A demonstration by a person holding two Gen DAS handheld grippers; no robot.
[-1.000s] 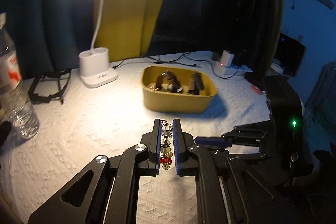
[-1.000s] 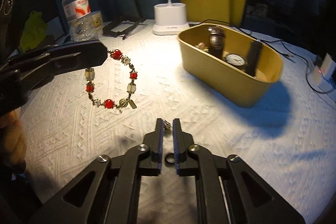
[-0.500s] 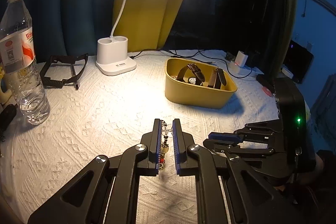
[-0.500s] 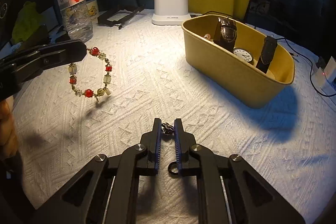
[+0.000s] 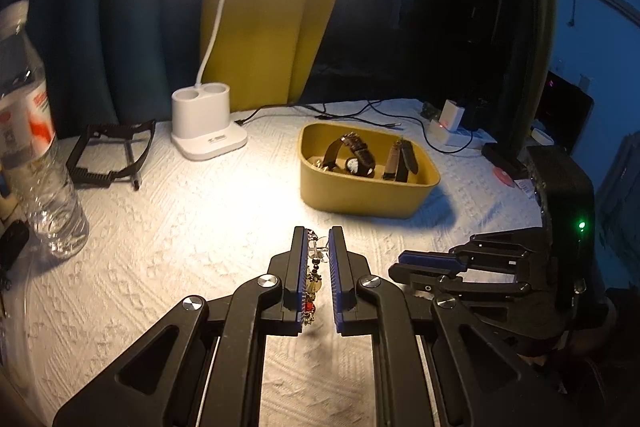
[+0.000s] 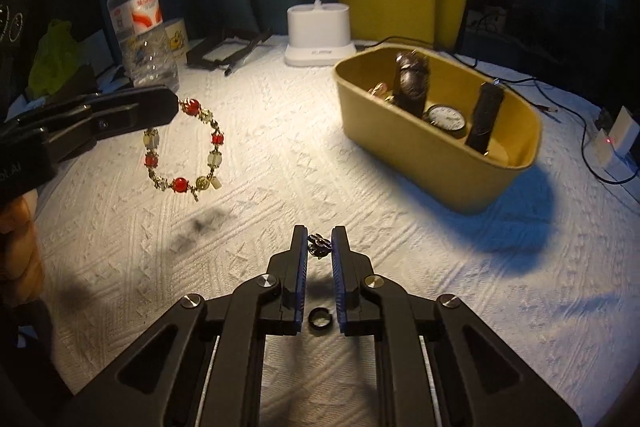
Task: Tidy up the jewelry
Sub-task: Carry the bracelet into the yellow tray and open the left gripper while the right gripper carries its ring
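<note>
My left gripper [image 5: 319, 231] is shut on a beaded bracelet [image 5: 313, 281] with red and pale beads. From the right wrist view the bracelet [image 6: 182, 147] hangs as a loop from the left gripper [image 6: 173, 107], clear of the white cloth. My right gripper [image 6: 319, 233] is shut on a small dark chain piece [image 6: 320, 245] at its tips. A dark ring [image 6: 320, 317] shows lower between its fingers and seems to hang from the chain. The right gripper [image 5: 400, 264] sits low at the right. A yellow box [image 6: 424, 167] holding watches stands beyond both grippers.
A white desk lamp [image 5: 208, 135] stands lit at the back. A water bottle [image 5: 36, 163] and a black folding frame [image 5: 110, 155] are at the left. Cables and a charger [image 5: 450, 123] lie at the back right. The yellow box [image 5: 360, 201] is right of centre.
In the left wrist view the yellow box now sits farther off and more to the right. The bracelet has swung under the left gripper. Both grips hold as before.
</note>
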